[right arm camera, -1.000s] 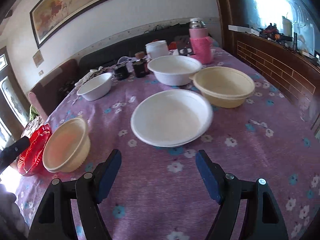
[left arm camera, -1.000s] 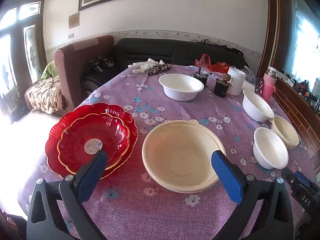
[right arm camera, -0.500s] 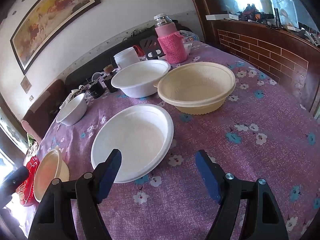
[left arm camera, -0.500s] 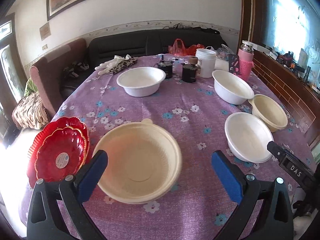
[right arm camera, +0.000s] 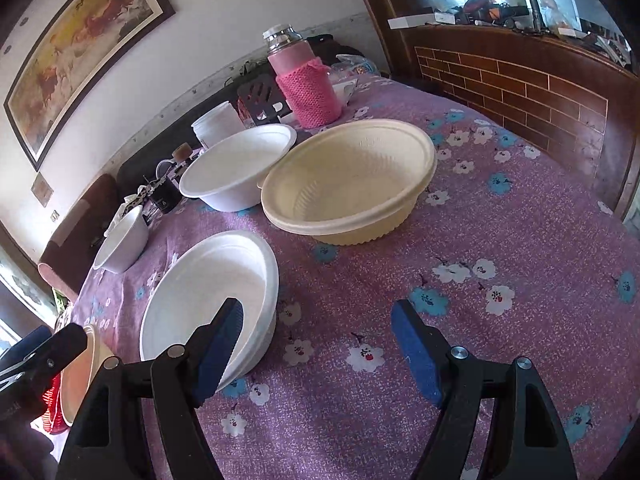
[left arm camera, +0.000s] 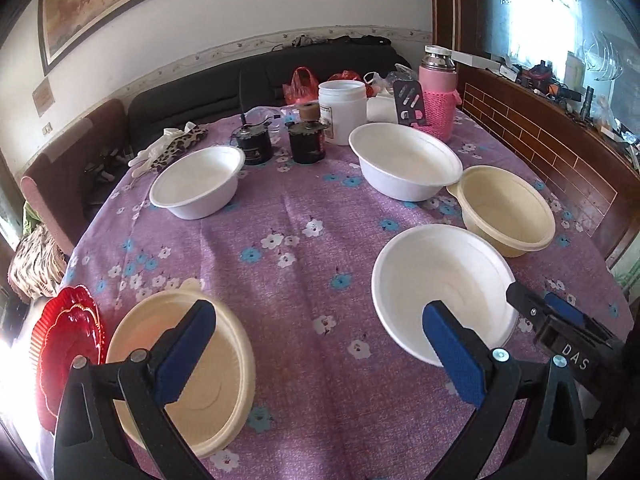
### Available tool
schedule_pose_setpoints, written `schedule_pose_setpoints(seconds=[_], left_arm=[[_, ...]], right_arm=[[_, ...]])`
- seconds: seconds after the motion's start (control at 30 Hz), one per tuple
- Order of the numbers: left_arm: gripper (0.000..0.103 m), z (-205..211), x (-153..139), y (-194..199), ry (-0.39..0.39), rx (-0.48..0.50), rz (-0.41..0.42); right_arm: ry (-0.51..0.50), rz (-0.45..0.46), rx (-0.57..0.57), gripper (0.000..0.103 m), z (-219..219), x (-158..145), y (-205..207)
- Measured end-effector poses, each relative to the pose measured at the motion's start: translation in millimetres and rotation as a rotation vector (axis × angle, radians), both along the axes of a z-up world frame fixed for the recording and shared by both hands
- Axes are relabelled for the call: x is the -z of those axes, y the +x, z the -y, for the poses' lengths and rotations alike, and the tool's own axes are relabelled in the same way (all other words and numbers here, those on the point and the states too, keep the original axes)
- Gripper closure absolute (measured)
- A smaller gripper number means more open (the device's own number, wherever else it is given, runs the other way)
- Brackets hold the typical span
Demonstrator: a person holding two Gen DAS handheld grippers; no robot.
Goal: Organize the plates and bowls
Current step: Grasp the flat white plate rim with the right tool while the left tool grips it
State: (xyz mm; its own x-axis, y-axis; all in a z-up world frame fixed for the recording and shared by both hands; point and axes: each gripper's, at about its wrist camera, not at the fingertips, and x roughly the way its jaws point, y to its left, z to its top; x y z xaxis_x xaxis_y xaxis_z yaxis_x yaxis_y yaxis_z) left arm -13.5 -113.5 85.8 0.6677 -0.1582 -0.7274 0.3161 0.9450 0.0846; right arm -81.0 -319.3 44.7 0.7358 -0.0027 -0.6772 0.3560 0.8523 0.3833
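My right gripper (right arm camera: 316, 344) is spread wide and empty, straddling the near white bowl's (right arm camera: 208, 292) rim, presumably to pinch it. My left gripper (left arm camera: 316, 348) is likewise apart, holding nothing, between the cream bowl (left arm camera: 192, 376) and that white one; 3 more bowls sit beyond.

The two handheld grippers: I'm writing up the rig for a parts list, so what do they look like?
Both look alike. The left gripper and the right gripper each have two black plastic arms with triangular cut-outs and silver pivot bolts, ending in flat blue pads. In the left wrist view the right gripper's black body carries white letters "DAS". No cables, hands or sleeves can be made out.
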Motion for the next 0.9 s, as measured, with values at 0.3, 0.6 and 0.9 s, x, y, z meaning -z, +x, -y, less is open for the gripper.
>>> schedule_pose_setpoints(seconds=[0.3,0.6,0.9], left_arm=[[0.013,32,5,26,0.005,0.065,-0.028],[0.027,40,21,55,-0.023,0.084,-0.109],[0.027,49,53,77,-0.045,0.080,-0.251]], right_arm=[[0.020,-0.017,-0.024,0.028,-1,-3,13],[0.022,-0.021,-0.030,0.052,-1,8,19],[0.028,-0.037,-0.057,0.053,-6,12,24]])
